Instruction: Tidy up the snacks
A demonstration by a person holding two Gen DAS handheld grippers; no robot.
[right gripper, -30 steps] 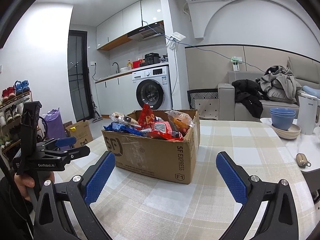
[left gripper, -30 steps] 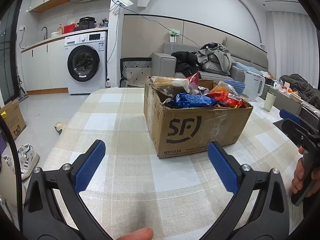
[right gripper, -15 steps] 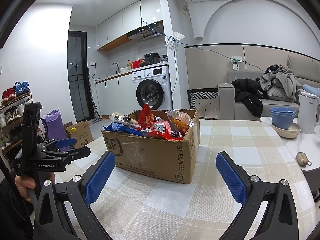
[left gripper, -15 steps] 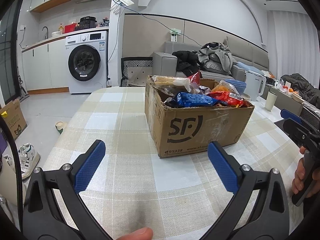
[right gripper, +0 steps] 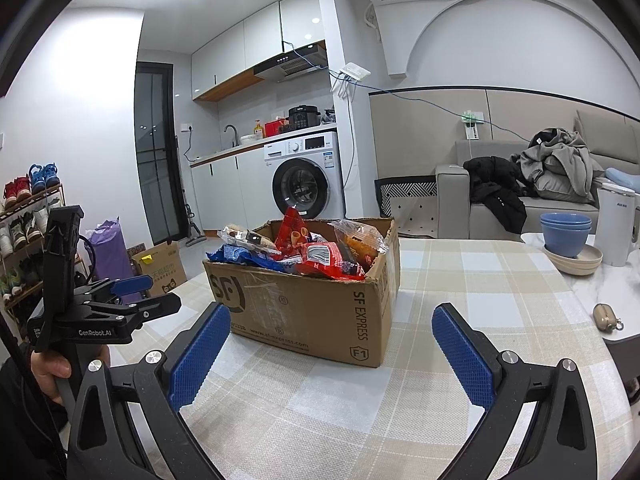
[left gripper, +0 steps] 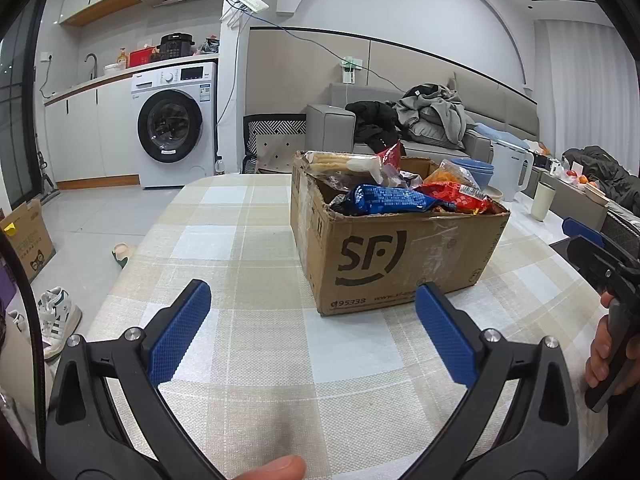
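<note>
The left tool (left gripper: 310, 308) hovers low over the table (left gripper: 224, 240) with its blue pads (left gripper: 178, 338) spread wide apart and nothing between them, pointing at the near long face of the cardboard box (left gripper: 400, 256). The right tool (right gripper: 330, 342) is likewise held just above the cloth, its fingers apart and empty, aimed at the box's corner from the other side. In the left wrist view the person's right hand (left gripper: 610, 354) grips the handle of the other tool at the far right edge; in the right wrist view the left hand (right gripper: 50, 368) holds its tool at the lower left, beside a dark sleeve. The box sits on the checked cloth toward the middle of the table, apart from both tools, with bare cloth in front of it and to its left reaching the table's rounded edge. To the right of the box, near that edge, stand stacked blue bowls (right gripper: 566, 232), a white kettle (right gripper: 616, 224) and a small tan pouch (right gripper: 606, 316). The box is brown, printed with SF lettering, its rim torn and its flaps open; it is heaped above the rim with snack packets, among them a blue packet (left gripper: 384, 200), a red packet (left gripper: 452, 196) and a clear bag of orange snacks (right gripper: 356, 240).
</note>
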